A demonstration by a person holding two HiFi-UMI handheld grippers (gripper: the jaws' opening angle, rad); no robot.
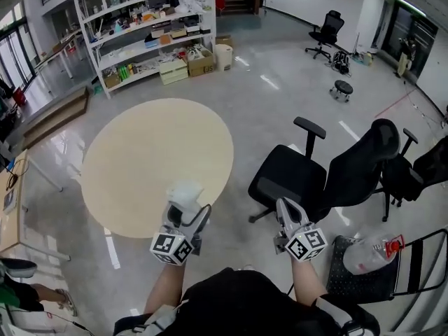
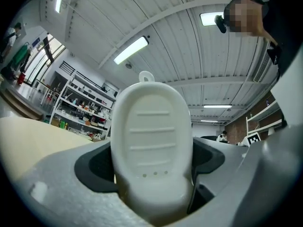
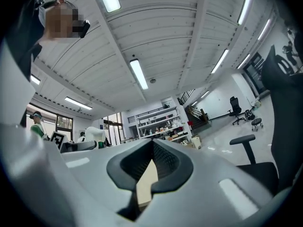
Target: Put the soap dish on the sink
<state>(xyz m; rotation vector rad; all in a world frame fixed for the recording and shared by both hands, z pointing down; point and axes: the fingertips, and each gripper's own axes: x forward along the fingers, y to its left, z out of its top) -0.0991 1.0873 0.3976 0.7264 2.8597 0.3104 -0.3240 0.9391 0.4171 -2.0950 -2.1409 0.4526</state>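
Observation:
The white soap dish (image 1: 185, 194) stands upright between the jaws of my left gripper (image 1: 185, 220), which is shut on its lower end. In the left gripper view the soap dish (image 2: 151, 145) fills the middle, showing its ribbed face, three small holes and a loop on top. My right gripper (image 1: 283, 214) is held level with the left one, over the floor by a black chair. Its jaws are shut with nothing between them, and they meet at the tips in the right gripper view (image 3: 152, 148). No sink shows in any view.
A round beige table (image 1: 154, 159) lies just ahead of the left gripper. Two black office chairs (image 1: 290, 177) (image 1: 364, 163) stand to the right. A clear plastic bottle (image 1: 371, 254) lies on a dark seat at the lower right. Stocked white shelves (image 1: 147, 26) line the far wall.

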